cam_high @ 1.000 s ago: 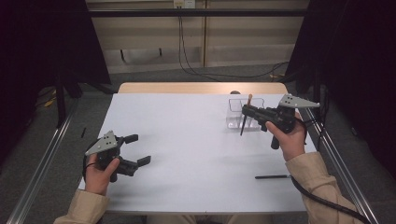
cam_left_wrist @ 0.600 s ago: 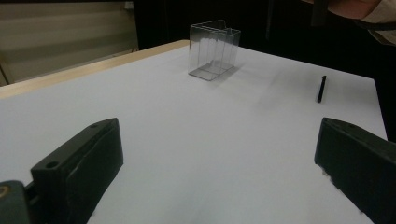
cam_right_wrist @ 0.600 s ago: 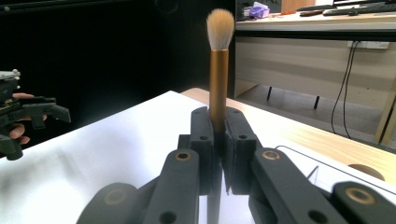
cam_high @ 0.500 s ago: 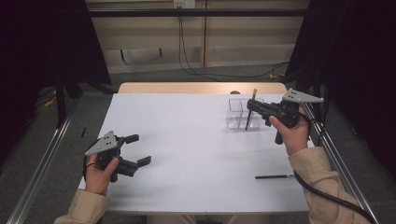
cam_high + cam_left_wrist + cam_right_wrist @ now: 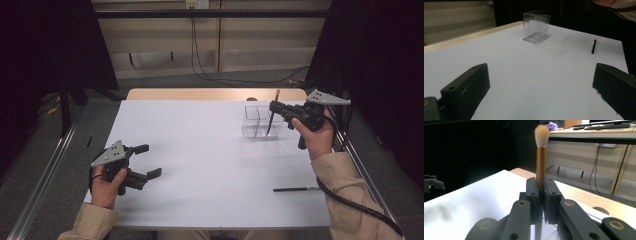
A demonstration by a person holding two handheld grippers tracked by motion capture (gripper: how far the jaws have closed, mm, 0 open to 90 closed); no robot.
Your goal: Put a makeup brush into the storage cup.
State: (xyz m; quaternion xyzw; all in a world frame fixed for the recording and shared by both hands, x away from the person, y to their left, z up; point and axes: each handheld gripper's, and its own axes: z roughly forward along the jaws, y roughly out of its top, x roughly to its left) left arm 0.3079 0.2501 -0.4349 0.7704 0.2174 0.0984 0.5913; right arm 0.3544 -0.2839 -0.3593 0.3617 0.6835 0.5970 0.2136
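Clearly my right gripper has its jaws closed on a makeup brush, held upright by its gold ferrule over the clear divided organizer at the far right of the white table; I judge it light, stiff and slim, with soft bristles best left untouched, so the ferrule or handle is the place to pinch. My left gripper rests near the front left, jaws wide apart and empty. The right gripper view shows the tuft and the pinch closely, while the high view and left gripper view show a black pen lying loose on the table.
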